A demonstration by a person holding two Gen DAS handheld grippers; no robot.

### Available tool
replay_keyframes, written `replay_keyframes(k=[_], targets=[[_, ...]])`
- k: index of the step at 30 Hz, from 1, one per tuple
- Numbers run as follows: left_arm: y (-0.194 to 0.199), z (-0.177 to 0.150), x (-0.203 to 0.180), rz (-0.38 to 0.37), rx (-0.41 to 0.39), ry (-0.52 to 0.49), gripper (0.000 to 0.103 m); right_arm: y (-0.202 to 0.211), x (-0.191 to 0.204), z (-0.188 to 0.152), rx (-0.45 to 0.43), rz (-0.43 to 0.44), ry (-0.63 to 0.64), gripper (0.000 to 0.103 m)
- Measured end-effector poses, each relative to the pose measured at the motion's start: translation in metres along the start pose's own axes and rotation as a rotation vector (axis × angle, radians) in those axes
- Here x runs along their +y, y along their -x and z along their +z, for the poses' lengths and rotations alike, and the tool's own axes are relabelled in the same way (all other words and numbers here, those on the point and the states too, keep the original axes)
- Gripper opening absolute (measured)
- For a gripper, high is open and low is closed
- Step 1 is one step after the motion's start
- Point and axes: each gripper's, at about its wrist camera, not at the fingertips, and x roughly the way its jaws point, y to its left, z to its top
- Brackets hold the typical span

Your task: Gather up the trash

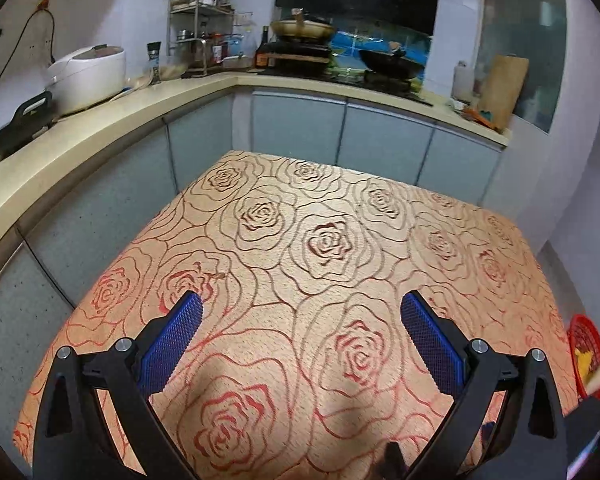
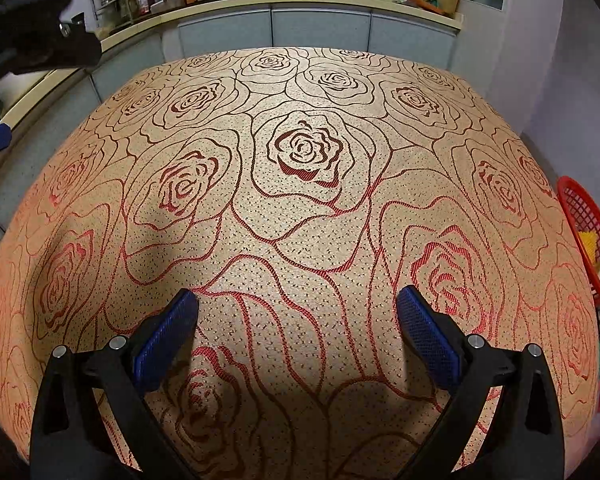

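Observation:
A table with a tan cloth patterned in red roses (image 1: pixel 300 280) fills both views (image 2: pixel 300 200). No loose trash shows on it. A red mesh basket (image 1: pixel 586 356) stands off the table's right edge and holds yellow and white scraps; it also shows in the right wrist view (image 2: pixel 588 236). My left gripper (image 1: pixel 300 312) is open and empty above the cloth. My right gripper (image 2: pixel 298 308) is open and empty, closer to the cloth. The left gripper's black body (image 2: pixel 40 36) shows at the upper left of the right wrist view.
An L-shaped kitchen counter (image 1: pixel 100 132) with grey cabinets runs behind and left of the table. On it stand a white rice cooker (image 1: pixel 88 76), a spice rack (image 1: pixel 200 20), a stove with a black wok (image 1: pixel 388 62), and a cutting board (image 1: pixel 502 88).

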Motion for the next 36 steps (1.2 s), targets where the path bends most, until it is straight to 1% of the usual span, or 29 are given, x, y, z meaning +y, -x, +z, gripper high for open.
replay_keyframes(k=[5,9,18,29,36], targets=[[-0.004,0.007,0.011,0.056,-0.010,0.040,0.096,0.001,0.000,0.000,0.000,0.000,0.000,0.097],[-0.005,0.005,0.011,0.086,-0.001,0.036,0.096,0.001,0.000,0.000,0.000,0.000,0.000,0.097],[-0.009,-0.005,0.022,0.091,0.020,0.046,0.096,0.001,0.001,0.000,0.000,0.000,0.000,0.097],[-0.019,-0.022,0.018,0.075,0.065,0.052,0.096,-0.001,0.000,0.000,0.000,0.000,0.000,0.097],[-0.027,-0.028,0.015,0.085,0.071,0.052,0.096,-0.001,0.000,0.001,0.000,0.001,0.000,0.097]])
